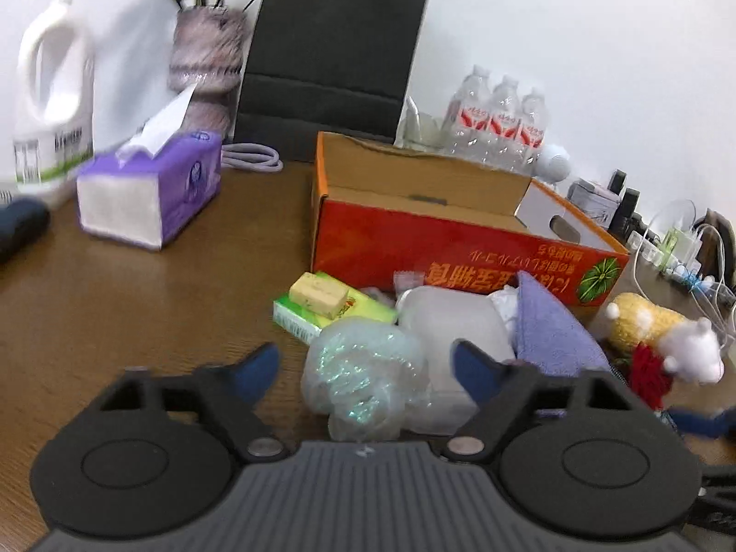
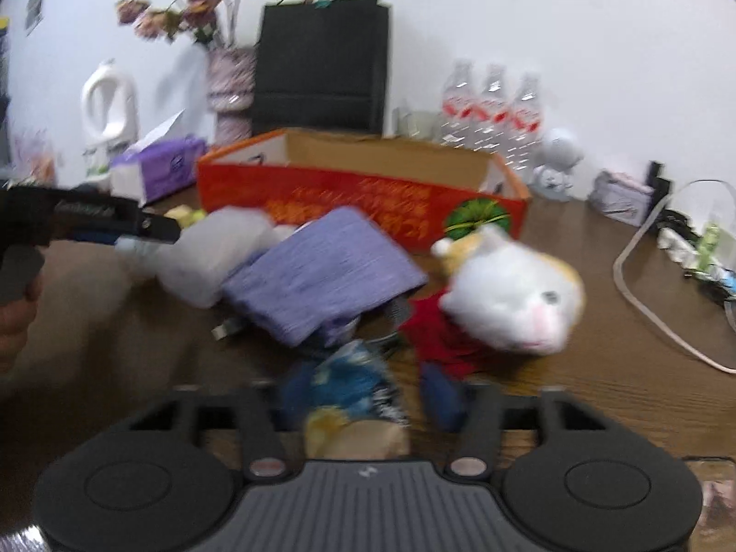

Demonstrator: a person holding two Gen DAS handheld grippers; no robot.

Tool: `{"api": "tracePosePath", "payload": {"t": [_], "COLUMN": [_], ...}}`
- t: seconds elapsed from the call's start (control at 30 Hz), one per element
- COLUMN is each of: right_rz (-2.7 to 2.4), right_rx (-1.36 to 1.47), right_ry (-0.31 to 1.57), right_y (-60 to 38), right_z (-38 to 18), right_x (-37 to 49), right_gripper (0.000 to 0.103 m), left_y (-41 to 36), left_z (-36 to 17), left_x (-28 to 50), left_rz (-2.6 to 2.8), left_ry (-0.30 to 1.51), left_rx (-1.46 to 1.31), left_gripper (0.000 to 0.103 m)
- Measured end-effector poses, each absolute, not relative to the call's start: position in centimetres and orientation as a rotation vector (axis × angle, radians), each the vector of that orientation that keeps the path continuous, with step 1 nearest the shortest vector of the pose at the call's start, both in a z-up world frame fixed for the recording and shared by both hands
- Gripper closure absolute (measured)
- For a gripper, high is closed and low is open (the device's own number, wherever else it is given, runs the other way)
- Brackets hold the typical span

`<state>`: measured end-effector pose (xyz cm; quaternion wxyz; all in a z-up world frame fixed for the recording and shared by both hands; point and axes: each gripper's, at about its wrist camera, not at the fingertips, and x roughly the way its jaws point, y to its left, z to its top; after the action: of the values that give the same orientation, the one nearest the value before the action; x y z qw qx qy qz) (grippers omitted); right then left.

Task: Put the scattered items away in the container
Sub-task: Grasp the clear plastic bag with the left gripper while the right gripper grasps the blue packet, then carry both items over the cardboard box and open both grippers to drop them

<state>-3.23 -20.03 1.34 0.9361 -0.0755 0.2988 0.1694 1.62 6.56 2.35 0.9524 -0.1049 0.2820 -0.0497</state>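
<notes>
Orange cardboard forms the container, an open box [image 1: 460, 239] standing on the wooden table [image 1: 115, 313], its printed red front turned toward the cameras. Scattered items are heaped just in front of it. In the left wrist view the left gripper [image 1: 365, 375] is seen with its blue fingers [image 1: 257, 375] spread on either side of a crumpled clear plastic bag [image 1: 363, 382]; the right-hand finger lies against a translucent plastic container [image 1: 451, 326] at 1 o'clock of the bag, and whether the bag is actually pressed cannot be told. At 11 o'clock of the bag a yellow block [image 1: 317, 294] is stacked on a green packet [image 1: 322, 317]. A purple cloth [image 1: 552, 336] is propped at 3 o'clock of the translucent container, and a plush toy [image 1: 662, 336] with a red scarf lies further toward 3 o'clock.

In the right wrist view, which is blurred, the right gripper [image 2: 365, 395] is seen with its fingers drawn close around a blue patterned packet [image 2: 354, 386]; the packet appears pinched between them. The purple cloth [image 2: 322, 271] lies at 12 o'clock of the packet, the plush toy [image 2: 510, 290] at 2 o'clock, and the box [image 2: 363, 202] behind both. The left gripper [image 2: 138, 225], held in a hand [image 2: 14, 322], is seen at 9 o'clock.

A purple tissue box [image 1: 152, 188] stands well apart at 10 o'clock of the orange box.
</notes>
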Motion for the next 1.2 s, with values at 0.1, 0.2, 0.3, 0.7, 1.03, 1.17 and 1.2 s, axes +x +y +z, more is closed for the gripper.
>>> {"api": "tracePosePath", "payload": {"t": [0.1,0.2,0.3,0.7,1.03,1.17,1.2], "right_rz": [0.385,0.414,0.414,0.493,0.417,0.42,0.414], "right_rx": [-0.145,-0.114,-0.074,0.076,-0.017,0.015,0.002], "right_ry": [0.617,0.602,0.562,0.378,0.568,0.786,0.846], "right_y": [-19.7,-19.8,-20.3,-23.8,-20.2,-19.5,-19.2], "right_z": [1.3,1.7,2.8,12.5,14.8,11.0,9.7], "right_x": [-3.1,-3.7,-4.5,-0.6,20.7,27.3,28.3], "right_gripper": [0.09,0.097,0.097,0.097,0.097,0.097,0.097], "left_y": [6.8,6.8,6.7,4.4,3.2,3.8,3.8], "left_z": [2.3,2.3,2.8,10.3,12.1,9.1,8.4], "left_x": [1.6,0.6,-1.5,-0.3,19.8,23.8,24.1], "left_rz": [-0.091,-0.104,-0.095,-0.089,-0.014,-0.026,-0.033], "left_ry": [0.58,0.572,0.543,0.366,0.527,0.692,0.714], "left_rx": [-0.216,-0.207,-0.223,-0.109,-0.039,-0.087,-0.071], "left_gripper": [0.053,0.063,0.066,0.065,0.064,0.064,0.064]}}
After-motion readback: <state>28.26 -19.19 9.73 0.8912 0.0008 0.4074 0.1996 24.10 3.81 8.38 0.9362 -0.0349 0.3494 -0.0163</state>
